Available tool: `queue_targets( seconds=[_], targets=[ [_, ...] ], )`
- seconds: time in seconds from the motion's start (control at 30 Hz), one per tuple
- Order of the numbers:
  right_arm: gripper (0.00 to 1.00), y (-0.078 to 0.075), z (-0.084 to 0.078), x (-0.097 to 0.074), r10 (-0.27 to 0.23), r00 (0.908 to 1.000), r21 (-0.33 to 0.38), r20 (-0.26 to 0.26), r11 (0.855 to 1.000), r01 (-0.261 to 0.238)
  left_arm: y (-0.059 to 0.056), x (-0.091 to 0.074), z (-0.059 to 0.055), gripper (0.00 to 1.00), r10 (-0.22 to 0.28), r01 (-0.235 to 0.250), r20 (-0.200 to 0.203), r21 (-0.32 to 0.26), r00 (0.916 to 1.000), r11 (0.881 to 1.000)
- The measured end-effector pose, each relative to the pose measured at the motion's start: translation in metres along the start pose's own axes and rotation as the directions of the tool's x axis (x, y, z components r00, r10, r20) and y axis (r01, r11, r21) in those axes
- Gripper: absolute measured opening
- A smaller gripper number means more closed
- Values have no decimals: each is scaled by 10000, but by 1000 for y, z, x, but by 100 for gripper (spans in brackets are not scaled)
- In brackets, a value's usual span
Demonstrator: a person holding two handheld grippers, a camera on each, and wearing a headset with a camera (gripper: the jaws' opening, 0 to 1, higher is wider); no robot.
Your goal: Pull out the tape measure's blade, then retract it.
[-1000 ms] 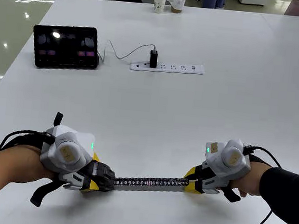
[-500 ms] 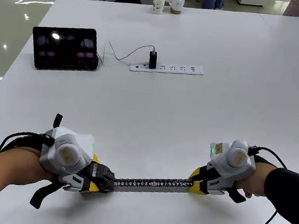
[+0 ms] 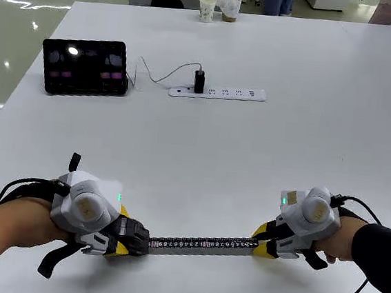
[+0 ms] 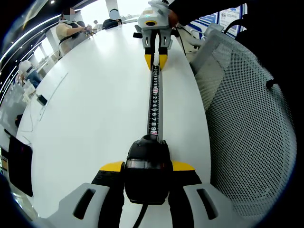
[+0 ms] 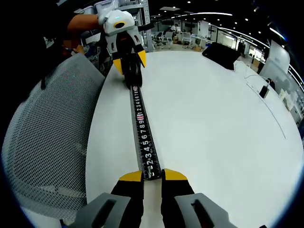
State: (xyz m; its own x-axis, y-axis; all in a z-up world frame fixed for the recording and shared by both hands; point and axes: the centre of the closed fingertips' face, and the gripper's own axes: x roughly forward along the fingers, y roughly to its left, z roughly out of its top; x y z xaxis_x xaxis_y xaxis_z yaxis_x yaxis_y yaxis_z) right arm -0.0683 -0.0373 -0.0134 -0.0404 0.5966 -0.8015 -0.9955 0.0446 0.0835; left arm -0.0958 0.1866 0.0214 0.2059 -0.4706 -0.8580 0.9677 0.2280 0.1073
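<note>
Near the table [image 3: 285, 148] edge, the blade [image 3: 200, 244] seems slightly longer than before

Black tape measure case [image 4: 147, 172], dark blade [image 5: 142, 137] with pale numerals, white table [image 3: 251, 145] (left gripper [image 3: 122, 231] and right gripper [image 3: 260, 240] yellow-tipped).

The head view is looking forward and down from above the near edge of the table [image 3: 265, 146], taking in the left gripper [image 3: 123, 231] at lower left and the right gripper [image 3: 261, 240] at lower right. Each gripper view is skimming low over the tabletop, close along the blade [image 3: 200, 244] of the tape measure [image 3: 135, 236], and facing the other gripper at top centre. All three views are sharing that blade.
</note>
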Motion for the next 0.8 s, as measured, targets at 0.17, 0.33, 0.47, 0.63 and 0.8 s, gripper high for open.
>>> queue_targets(
  seconds=[0.17,0.33,0.47,0.63,0.8],
  targets=[
    [9,0,-2,-3,-7,10000,-20,-7,10000,7,0,0,0,29,-1,1,4,-11,10000,10000],
    [9,0,-4,-5,-33,10000,69,15,10000,33,0,0,0,29,0,0,-3,-12,10000,10000],
    [9,0,-7,-6,-57,10000,108,17,9999,57,0,0,0,29,-4,4,-6,-21,10000,10000],
    [9,0,-10,-9,-75,10000,119,9,9999,75,0,0,0,30,10,-10,-3,-28,10000,10000],
    [9,0,-11,-11,-74,10000,167,11,9998,74,0,0,0,30,15,-15,-11,-27,10000,10000]
  ],
)
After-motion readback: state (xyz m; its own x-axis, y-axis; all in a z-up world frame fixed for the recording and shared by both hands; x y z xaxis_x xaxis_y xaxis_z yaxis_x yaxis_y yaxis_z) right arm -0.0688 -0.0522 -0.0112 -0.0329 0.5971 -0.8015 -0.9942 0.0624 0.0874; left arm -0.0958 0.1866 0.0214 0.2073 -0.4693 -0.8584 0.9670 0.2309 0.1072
